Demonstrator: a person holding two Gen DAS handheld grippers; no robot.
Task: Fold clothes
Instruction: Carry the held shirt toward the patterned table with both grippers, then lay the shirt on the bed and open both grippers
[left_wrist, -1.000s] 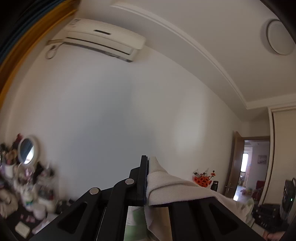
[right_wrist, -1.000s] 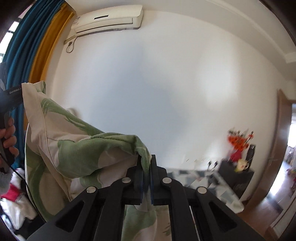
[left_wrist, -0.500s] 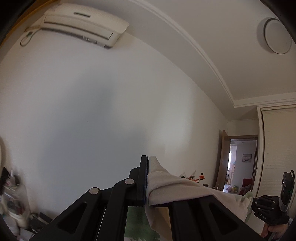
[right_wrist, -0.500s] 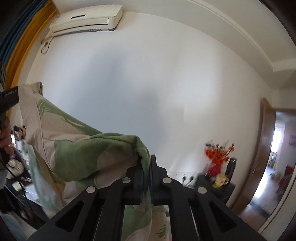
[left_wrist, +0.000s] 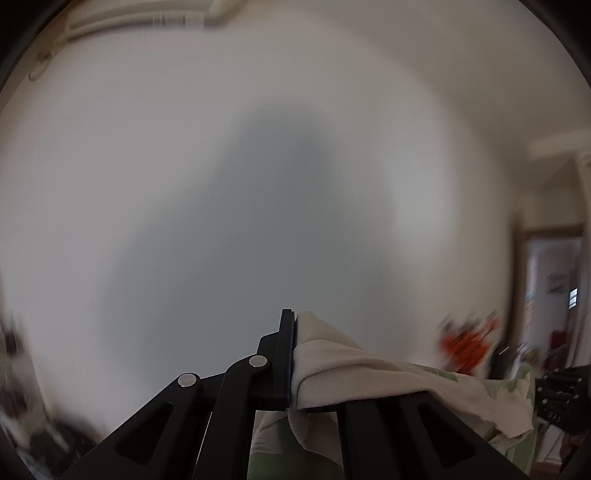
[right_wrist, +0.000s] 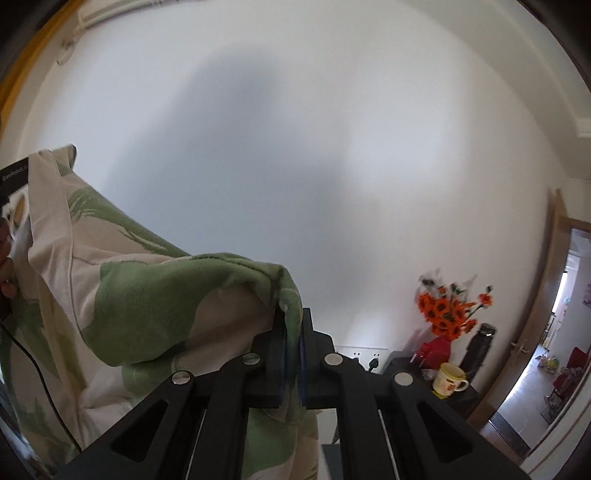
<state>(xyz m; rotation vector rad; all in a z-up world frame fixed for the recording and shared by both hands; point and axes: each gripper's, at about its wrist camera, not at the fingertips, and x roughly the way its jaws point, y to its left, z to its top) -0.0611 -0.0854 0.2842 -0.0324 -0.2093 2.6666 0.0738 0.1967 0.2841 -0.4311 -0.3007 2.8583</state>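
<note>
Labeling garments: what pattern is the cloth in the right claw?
Cream cloth with large green leaf-like print; clearest in the right wrist view.

My garment (right_wrist: 140, 295) is cream fabric with green leaf print, its plain cream reverse showing at the left-hand end (left_wrist: 354, 365). It hangs in the air, stretched between my two pinch points, its lower part drooping in loose folds.

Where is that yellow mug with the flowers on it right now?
The mug shows in the right wrist view, low on the right, standing on a dark side table just below the orange flowers and left of the black flask.
</note>
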